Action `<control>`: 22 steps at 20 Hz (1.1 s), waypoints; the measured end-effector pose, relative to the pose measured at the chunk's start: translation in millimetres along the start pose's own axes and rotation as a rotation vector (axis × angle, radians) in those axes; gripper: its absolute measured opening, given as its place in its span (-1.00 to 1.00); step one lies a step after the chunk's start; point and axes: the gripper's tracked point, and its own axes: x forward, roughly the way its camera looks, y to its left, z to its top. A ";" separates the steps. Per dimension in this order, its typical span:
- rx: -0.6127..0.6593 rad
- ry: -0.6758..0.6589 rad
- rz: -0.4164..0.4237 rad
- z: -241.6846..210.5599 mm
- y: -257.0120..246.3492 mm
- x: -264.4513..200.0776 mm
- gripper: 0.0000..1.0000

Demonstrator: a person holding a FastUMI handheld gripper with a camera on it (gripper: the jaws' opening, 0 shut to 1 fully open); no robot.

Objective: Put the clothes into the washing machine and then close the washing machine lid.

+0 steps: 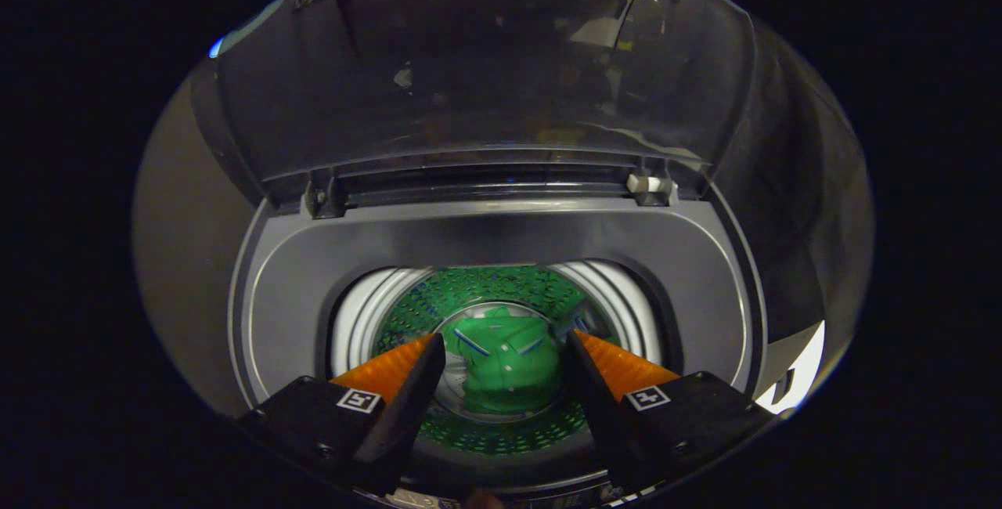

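- Much of the scene is dim: the raised washing machine lid (pixel 485 63) is see-through, and past it you can only make out vague reflections and dark cloth.
- The near edge of the washing machine (pixel 501 235) is cut off beneath your gripper (pixel 505 348), so its front rim is hard to judge.
- Your gripper hangs above the opening with its fingers spread wide apart, holding nothing (both tips are clear of any cloth).
- A green garment (pixel 505 368) with white buttons lies crumpled at the bottom of the drum (pixel 368 317), seen between your fingers and well below them.
- The grey top panel rings the round opening; there is open room between each finger and the drum's white wall.
- The lid stands upright on its hinges at the far side, beyond your fingers.
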 end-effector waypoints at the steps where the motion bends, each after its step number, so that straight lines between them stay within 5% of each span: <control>1: -0.018 0.008 -0.019 -1.1 -5.7 -5.0 0.98; 6: -0.008 -0.068 -0.027 27.3 -3.1 -49.3 0.98; 15: -0.030 -0.327 -0.034 151.6 6.6 -159.8 0.98; 22: 0.008 -0.436 -0.038 216.7 0.3 -202.6 0.98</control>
